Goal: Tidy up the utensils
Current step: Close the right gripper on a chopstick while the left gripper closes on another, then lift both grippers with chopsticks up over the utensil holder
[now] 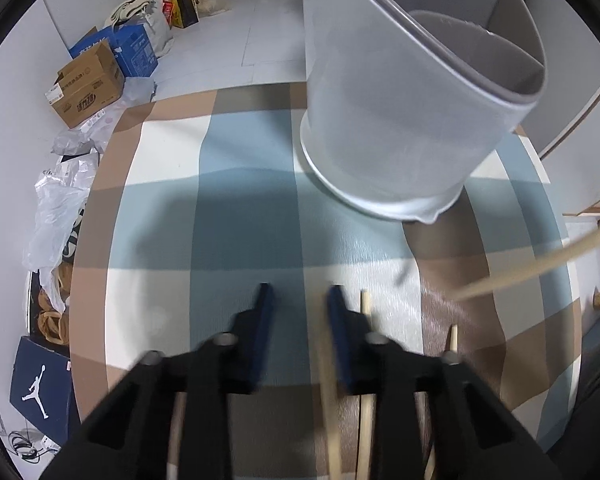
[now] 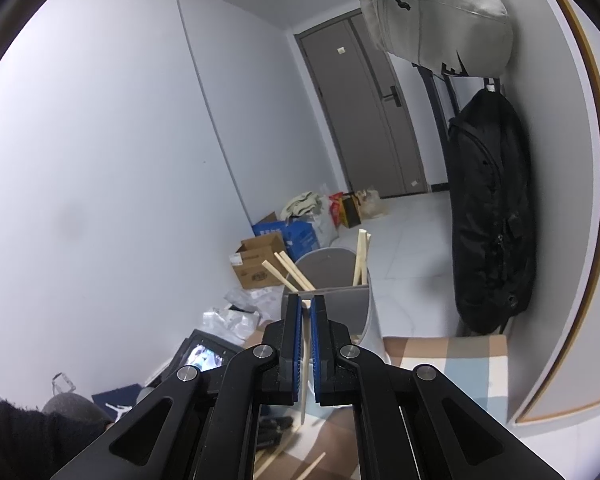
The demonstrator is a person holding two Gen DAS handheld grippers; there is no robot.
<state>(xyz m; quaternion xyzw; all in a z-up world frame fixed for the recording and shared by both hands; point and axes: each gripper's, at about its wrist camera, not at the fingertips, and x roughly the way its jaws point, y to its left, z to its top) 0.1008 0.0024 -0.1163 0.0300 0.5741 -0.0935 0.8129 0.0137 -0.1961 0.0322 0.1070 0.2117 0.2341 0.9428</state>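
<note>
One chopstick (image 2: 307, 354) was pinched by right gripper (image 2: 307, 308) | left gripper (image 1: 300, 298) was spread, empty | release advised only above holder (image 2: 332, 280), lower centre.

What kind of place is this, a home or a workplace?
Probably a lived-in home room: a checked tablecloth covers the table, cardboard boxes and bags sit on the floor, and a black backpack hangs near a door.

One utensil holder (image 1: 400, 120), two grippers, several chopsticks (image 2: 288, 270)
</note>
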